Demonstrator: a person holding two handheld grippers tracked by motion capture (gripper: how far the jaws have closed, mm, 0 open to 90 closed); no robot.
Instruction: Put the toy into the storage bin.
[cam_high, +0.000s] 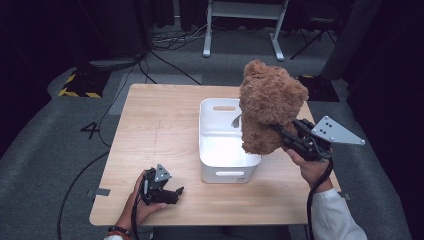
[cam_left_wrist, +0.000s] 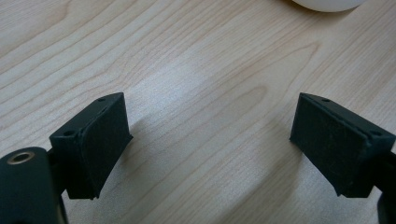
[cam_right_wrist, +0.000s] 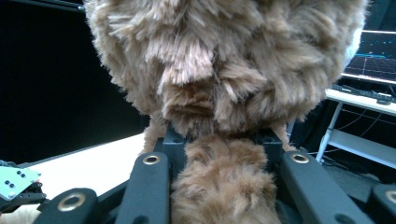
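A brown plush teddy bear (cam_high: 270, 107) hangs in the air above the right side of a white plastic bin (cam_high: 215, 150). My right gripper (cam_high: 282, 135) is shut on the bear's lower body, and in the right gripper view its fur (cam_right_wrist: 224, 84) bulges between the black jaws. My left gripper (cam_high: 172, 192) rests low on the wooden table (cam_high: 160, 125) near the front edge, left of the bin. Its pads (cam_left_wrist: 100, 144) stand apart over bare wood with nothing between them.
The bin stands in the middle of the table and looks empty inside; its corner (cam_left_wrist: 327, 3) shows at the top of the left gripper view. Beyond the table lie grey carpet, cables (cam_high: 165, 55) and a white desk frame (cam_high: 245, 25).
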